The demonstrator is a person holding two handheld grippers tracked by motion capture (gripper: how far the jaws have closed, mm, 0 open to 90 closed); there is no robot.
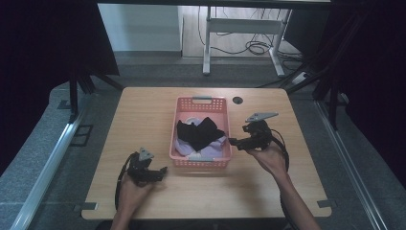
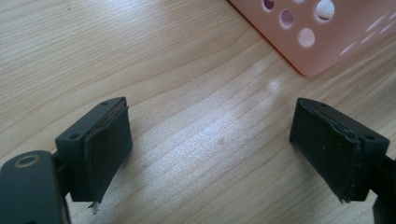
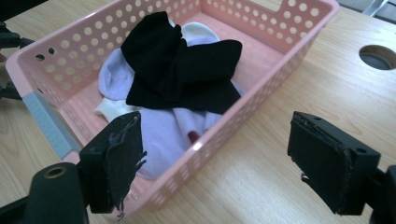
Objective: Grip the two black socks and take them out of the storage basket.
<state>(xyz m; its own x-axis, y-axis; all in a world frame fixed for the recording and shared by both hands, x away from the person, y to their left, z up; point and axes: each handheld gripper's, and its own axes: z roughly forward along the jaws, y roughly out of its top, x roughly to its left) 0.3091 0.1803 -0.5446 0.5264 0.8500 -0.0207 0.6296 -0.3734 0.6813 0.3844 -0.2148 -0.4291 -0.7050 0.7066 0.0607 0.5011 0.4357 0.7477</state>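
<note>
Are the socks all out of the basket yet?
Not yet. The black socks and white ones lie piled in the pink basket. The right gripper hangs open beside it, the left gripper open over bare table. Everything is left to do.

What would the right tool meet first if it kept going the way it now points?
Most likely the near side wall of the pink basket. The open right tool aims at that wall, with the black cloth beyond it.

High view: overhead, facing forward and down on the whole table [image 1: 143, 110]. Gripper views: close, low over the tabletop. All share the pink basket [image 1: 178, 120] [image 2: 299, 51] [image 3: 280, 32].
</note>
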